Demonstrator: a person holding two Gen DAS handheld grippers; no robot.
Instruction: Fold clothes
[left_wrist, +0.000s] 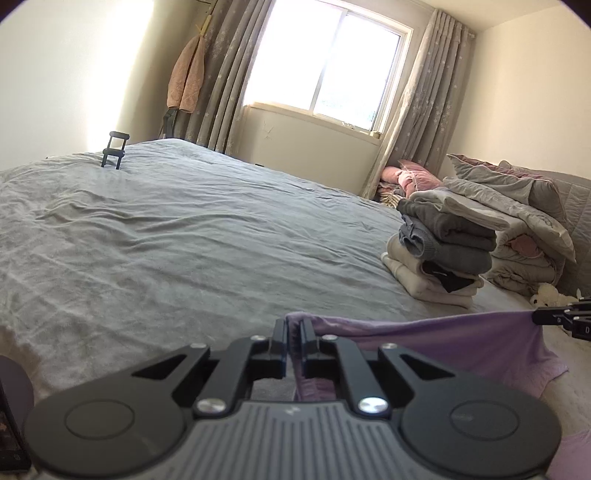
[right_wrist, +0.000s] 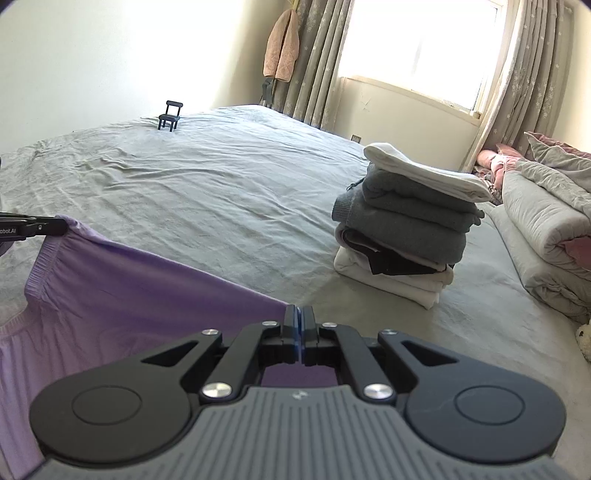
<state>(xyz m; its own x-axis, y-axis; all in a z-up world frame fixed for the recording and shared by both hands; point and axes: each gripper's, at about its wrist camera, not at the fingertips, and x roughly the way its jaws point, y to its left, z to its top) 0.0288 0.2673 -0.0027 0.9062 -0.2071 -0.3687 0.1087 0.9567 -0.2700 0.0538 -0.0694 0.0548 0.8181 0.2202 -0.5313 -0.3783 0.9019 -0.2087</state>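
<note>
Here, both grippers are pinching one purple garment (right_wrist: 122, 295) — the left gripper (left_wrist: 294, 325) and the right gripper (right_wrist: 300, 312) each clamping its top edge, stretching it above the bed's (left_wrist: 166, 229) near edge, the folded stack (right_wrist: 406, 229) sitting toward the right edge.

You're in a bedroom — plain cream walls (left_wrist: 66, 74), a big bed with a wrinkled grey sheet (left_wrist: 177, 229) filling the frame centre. Window (left_wrist: 332, 62) upper centre, blown out by daylight, grey star-print curtains (left_wrist: 229, 74) on both sides. A peach towel (left_wrist: 186, 79) hangs upper left of the window. A small black stand (left_wrist: 114, 149) sits on the far bed edge, mid-left. Rolled grey bedding and pink pillows (right_wrist: 546, 221) along the right edge.
</note>
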